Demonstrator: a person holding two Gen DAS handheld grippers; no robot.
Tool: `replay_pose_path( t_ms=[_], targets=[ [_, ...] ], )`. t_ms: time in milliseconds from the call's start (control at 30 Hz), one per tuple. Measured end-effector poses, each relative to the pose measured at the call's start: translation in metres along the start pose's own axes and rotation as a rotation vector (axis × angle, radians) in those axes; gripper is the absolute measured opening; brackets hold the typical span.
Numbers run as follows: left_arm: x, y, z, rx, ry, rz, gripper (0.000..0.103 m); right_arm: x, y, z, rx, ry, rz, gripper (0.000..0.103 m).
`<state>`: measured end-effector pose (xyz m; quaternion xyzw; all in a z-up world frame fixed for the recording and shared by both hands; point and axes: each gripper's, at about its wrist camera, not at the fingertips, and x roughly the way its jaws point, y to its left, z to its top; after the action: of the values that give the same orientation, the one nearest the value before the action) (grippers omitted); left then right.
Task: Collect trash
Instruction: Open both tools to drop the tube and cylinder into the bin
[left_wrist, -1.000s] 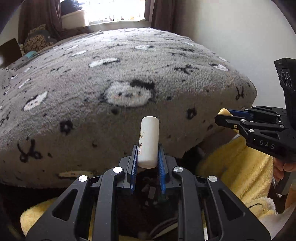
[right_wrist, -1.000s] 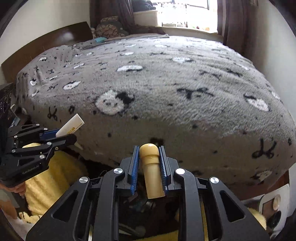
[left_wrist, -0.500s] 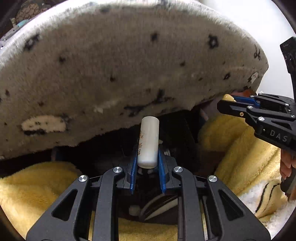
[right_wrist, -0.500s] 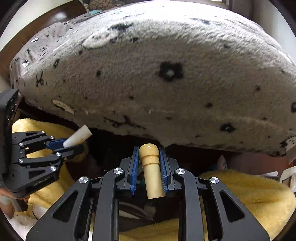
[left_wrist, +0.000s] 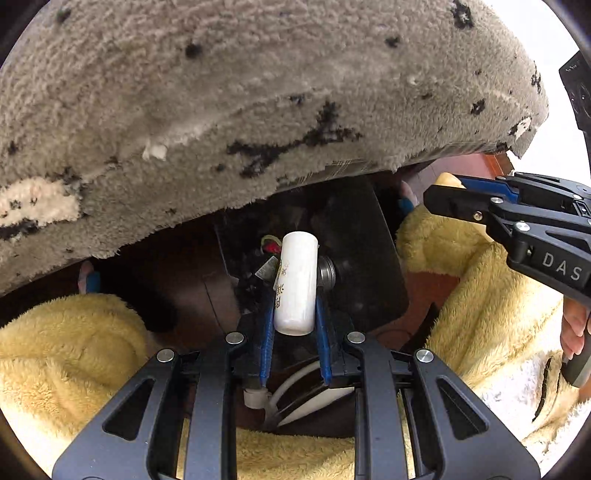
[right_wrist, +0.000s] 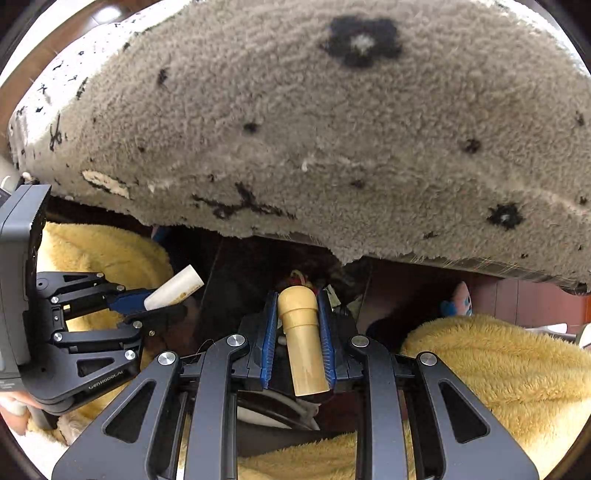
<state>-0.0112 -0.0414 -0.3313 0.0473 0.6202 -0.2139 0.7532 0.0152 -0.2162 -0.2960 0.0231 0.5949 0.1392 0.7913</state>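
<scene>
My left gripper (left_wrist: 294, 295) is shut on a small white tube (left_wrist: 296, 282) with printed marks, held upright. It also shows in the right wrist view (right_wrist: 173, 288), at the left. My right gripper (right_wrist: 297, 314) is shut on a tan capped tube (right_wrist: 301, 332); its tip shows in the left wrist view (left_wrist: 448, 180) at the right. Both grippers hover over a dark bin (left_wrist: 369, 258) lined with a black bag, tucked under the bed edge, with bits of trash (left_wrist: 271, 245) inside.
A grey fluffy blanket with black and white marks (left_wrist: 258, 92) hangs over the bed edge above the bin. Yellow fleece (left_wrist: 74, 350) lies on both sides. A small pink and blue toy (right_wrist: 460, 299) sits by the wooden bed frame.
Both grippers have dropped from above the bed to below its edge and moved closer to the dark bin. Each still holds its tube.
</scene>
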Motion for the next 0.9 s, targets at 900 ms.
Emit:
replay_pose_path(
  t_ms=[900],
  targets=[
    [-0.004,0.008,0.009,-0.036,-0.007,-0.049,0.051,0.006,-0.003,0.017,0.026,0.008,-0.005,0.049]
  ],
)
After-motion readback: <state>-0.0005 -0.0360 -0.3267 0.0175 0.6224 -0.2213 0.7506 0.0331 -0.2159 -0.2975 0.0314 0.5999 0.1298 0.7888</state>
